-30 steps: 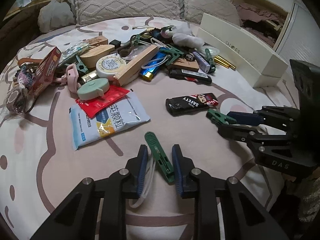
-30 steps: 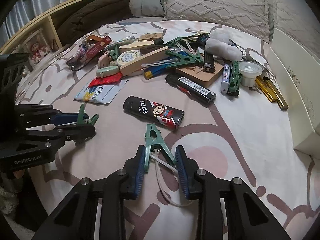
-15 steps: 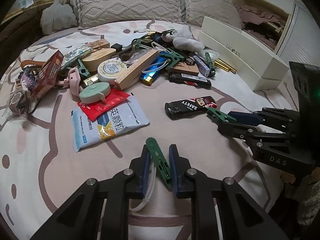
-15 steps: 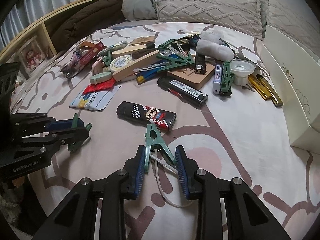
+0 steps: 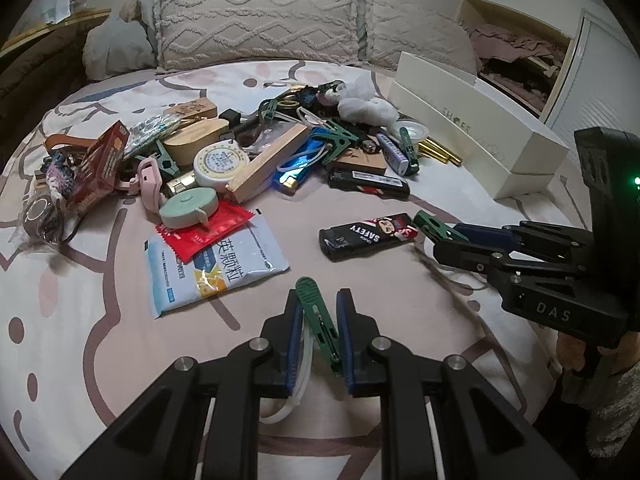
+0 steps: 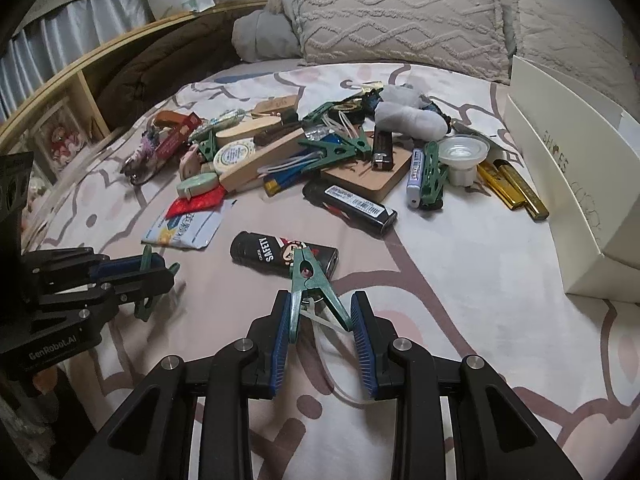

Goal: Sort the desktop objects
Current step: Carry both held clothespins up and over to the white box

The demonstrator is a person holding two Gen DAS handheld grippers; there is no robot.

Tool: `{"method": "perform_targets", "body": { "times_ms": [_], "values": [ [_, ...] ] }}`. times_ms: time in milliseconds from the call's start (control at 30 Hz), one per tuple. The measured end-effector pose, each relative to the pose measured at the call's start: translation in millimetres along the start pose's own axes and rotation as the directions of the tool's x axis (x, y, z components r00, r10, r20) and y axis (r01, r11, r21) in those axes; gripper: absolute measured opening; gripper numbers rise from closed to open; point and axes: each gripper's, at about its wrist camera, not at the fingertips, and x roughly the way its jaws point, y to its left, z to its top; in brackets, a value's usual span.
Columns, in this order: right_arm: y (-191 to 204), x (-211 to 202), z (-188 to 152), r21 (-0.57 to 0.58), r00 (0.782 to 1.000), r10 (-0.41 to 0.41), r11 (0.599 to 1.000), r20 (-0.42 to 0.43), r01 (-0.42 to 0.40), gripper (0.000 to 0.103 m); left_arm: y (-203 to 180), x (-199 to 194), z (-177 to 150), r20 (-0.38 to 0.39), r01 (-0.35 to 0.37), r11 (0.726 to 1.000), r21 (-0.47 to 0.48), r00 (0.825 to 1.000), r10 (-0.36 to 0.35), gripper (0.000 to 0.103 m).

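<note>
Left gripper [image 5: 320,336]: jaws pinched on a dark green clothes peg [image 5: 318,322], blue pads pressed against both its flanks. Peg's long axis runs almost straight forward along the fingers, tip tilted slightly left, rounded end sticking out past the pads. A white loop [image 5: 298,384] hangs from it below the jaws. Held just above the bed sheet [image 5: 100,320], near side of the clutter.

Ahead-left of it: a blue-and-white sachet [image 5: 218,264] with a red packet [image 5: 206,230] lying over its top corner, and a mint round tape measure [image 5: 188,208] touching the packet.

Centre: black lighter marked SAFETY [image 6: 280,258], flat on the sheet, long axis crosswise to both grippers.

Right gripper [image 6: 322,328]: jaws partly spread, gripping the splayed handle legs of a second, lighter green peg [image 6: 308,280]. Peg points forward, nose overlapping the lighter in this view; touching or above it, cannot tell.

Far right: white shoebox [image 6: 572,184] on the bed edge, well apart from both pegs, nearer the right gripper.

Judgement: both pegs lifted clear of the pile; the drop spot is not evident.
</note>
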Motion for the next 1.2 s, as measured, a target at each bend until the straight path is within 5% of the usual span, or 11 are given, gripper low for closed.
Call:
{"method": "perform_targets", "body": {
  "times_ms": [1200],
  "values": [
    [-16.8,-62.1,28.4,0.076,0.975,-0.014,0.997,0.222,-0.003,0.031,-23.5,-32.4,32.4,0.142,-0.005,0.999,0.038,0.99,-0.001,0.017]
  ]
}}
